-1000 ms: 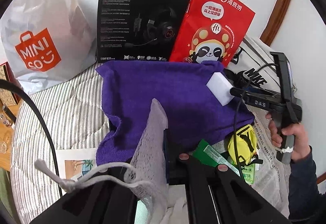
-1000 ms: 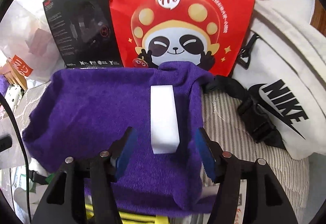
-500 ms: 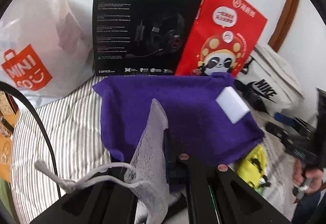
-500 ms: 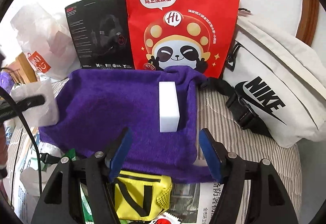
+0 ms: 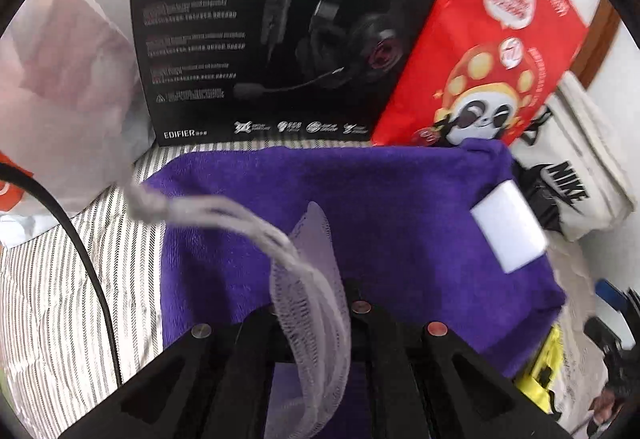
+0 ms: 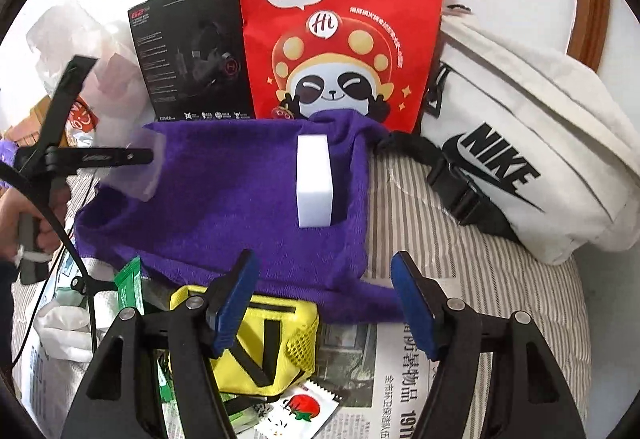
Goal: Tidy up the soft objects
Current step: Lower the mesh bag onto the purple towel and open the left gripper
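Note:
A purple towel lies spread on the striped bedding. A white sponge block rests on its right part. My left gripper is shut on a pale mesh drawstring pouch and holds it over the towel's left part; the pouch and that gripper show in the right wrist view. My right gripper is open and empty, hovering at the towel's near edge, short of the sponge. A yellow mesh pouch lies under its left finger.
A black headset box, a red panda paper bag and a white plastic bag stand behind the towel. A white Nike waist bag lies to the right. Newspaper and small packets lie in front.
My left gripper has moved forward over the towel with the mesh pouch, its cord swinging up. My right gripper has pulled back from the sponge, still open.

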Tool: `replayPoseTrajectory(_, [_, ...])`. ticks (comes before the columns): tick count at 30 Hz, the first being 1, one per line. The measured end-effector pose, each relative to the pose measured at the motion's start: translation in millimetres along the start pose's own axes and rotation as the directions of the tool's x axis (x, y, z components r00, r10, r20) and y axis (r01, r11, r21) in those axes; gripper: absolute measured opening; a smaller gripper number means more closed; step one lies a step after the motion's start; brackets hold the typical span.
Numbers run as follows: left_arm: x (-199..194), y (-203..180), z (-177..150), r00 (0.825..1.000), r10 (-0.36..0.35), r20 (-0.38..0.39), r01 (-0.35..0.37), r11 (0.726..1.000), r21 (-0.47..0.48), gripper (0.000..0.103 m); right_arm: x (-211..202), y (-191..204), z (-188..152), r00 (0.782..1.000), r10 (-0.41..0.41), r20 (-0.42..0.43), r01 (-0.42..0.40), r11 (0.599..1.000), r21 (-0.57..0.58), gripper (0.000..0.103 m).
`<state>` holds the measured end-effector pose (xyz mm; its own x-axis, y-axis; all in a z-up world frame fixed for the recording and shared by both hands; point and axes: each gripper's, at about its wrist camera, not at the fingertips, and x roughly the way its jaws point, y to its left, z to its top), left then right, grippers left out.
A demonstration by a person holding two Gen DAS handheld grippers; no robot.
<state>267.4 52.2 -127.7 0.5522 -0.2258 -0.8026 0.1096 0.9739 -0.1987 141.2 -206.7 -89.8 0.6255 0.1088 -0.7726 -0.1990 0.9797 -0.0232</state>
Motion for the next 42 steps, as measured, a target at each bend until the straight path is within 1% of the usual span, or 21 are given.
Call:
replayPoseTrajectory(3, [15,1,6,0.999,0.031,-0.034,-0.031,1.000,-0.002,0.004,1,2,-4,1.000,-0.001,-0.013,0.001,1.000,-0.004,0.068])
replayPoseTrajectory(6, [27,1,7,0.994,0.089,-0.069,-0.088,0.996,0.017,0.004,1,2,-7,1.000,0.006,-0.020,-0.006,1.000,-0.002,0.068])
replayPoseTrajectory(9, [31,3,6,0.992,0.092,-0.087,-0.091,0.996,0.012,0.004,1,2,-10,1.000,0.003,-0.024,-0.003,1.000,0.001,0.068])
replayPoseTrajectory(11, [33,1,5,0.989,0.110,-0.095,-0.108,0.994,0.030,0.005,0,1,-11,1.000,0.001,-0.025,-0.001,1.000,0.005,0.068])
replayPoseTrajectory(13, [34,-1,5,0.988,0.115,-0.100,-0.112,0.993,0.038,0.011,-2,0,-11,1.000,0.003,-0.023,-0.003,1.000,0.009,0.068])
replayPoseTrajectory(15, [35,-3,5,0.988,0.114,-0.105,-0.110,0.993,0.045,0.023,-3,-1,-12,1.000,0.001,-0.024,0.000,1.000,0.013,0.068])
replayPoseTrajectory(16, [35,-4,4,0.987,0.116,-0.109,-0.111,0.992,0.051,0.025,-4,-1,-13,1.000,0.001,-0.023,-0.001,1.000,0.013,0.068])
replayPoseTrajectory(17, [36,-6,4,0.986,0.116,-0.122,-0.109,0.992,0.057,0.030,-5,-1,-14,1.000,0.002,-0.023,-0.002,1.000,0.014,0.068])
replayPoseTrajectory(18, [37,-6,2,0.985,0.121,-0.124,-0.114,0.991,0.064,0.036,-6,-2,-14,1.000,0.001,-0.023,-0.001,1.000,0.015,0.068])
replayPoseTrajectory(21, [32,-10,1,0.984,0.139,-0.115,-0.130,0.988,0.086,0.051,-8,-3,-16,1.000,0.007,-0.024,-0.006,1.000,0.021,0.068])
replayPoseTrajectory(24, [26,-18,2,0.981,0.173,-0.093,-0.161,0.980,0.121,0.056,-8,-2,-18,1.000,0.007,-0.027,-0.007,1.000,0.019,0.068])
replayPoseTrajectory(28, [20,-23,7,0.970,0.232,-0.068,-0.219,0.962,0.164,0.060,-11,-1,-20,0.999,0.017,-0.027,-0.016,1.000,0.017,0.068])
replayPoseTrajectory(29, [19,-24,8,0.969,0.239,-0.063,-0.226,0.960,0.168,0.063,-12,0,-21,0.999,0.019,-0.026,-0.019,1.000,0.017,0.068])
replayPoseTrajectory(31, [15,-26,10,0.967,0.248,-0.059,-0.234,0.956,0.176,0.066,-12,1,-22,0.999,0.023,-0.029,-0.023,1.000,0.018,0.068])
replayPoseTrajectory(35, [5,-24,9,0.963,0.264,-0.062,-0.250,0.953,0.168,0.067,-13,1,-24,0.999,0.027,-0.034,-0.026,0.999,0.024,0.068])
replayPoseTrajectory(39, [-8,-11,8,0.963,0.264,-0.057,-0.253,0.955,0.154,0.070,-16,1,-28,0.999,0.030,-0.035,-0.029,0.999,0.030,0.068])
replayPoseTrajectory(40, [-12,-10,7,0.962,0.268,-0.056,-0.257,0.955,0.151,0.071,-16,1,-28,0.999,0.030,-0.035,-0.029,0.999,0.031,0.068])
replayPoseTrajectory(41, [-15,-10,5,0.962,0.268,-0.054,-0.258,0.955,0.149,0.075,-17,0,-29,0.999,0.031,-0.035,-0.029,0.999,0.033,0.068])
replayPoseTrajectory(42, [-19,-9,4,0.963,0.264,-0.051,-0.255,0.956,0.147,0.075,-19,0,-30,0.999,0.034,-0.034,-0.032,0.999,0.036,0.068])
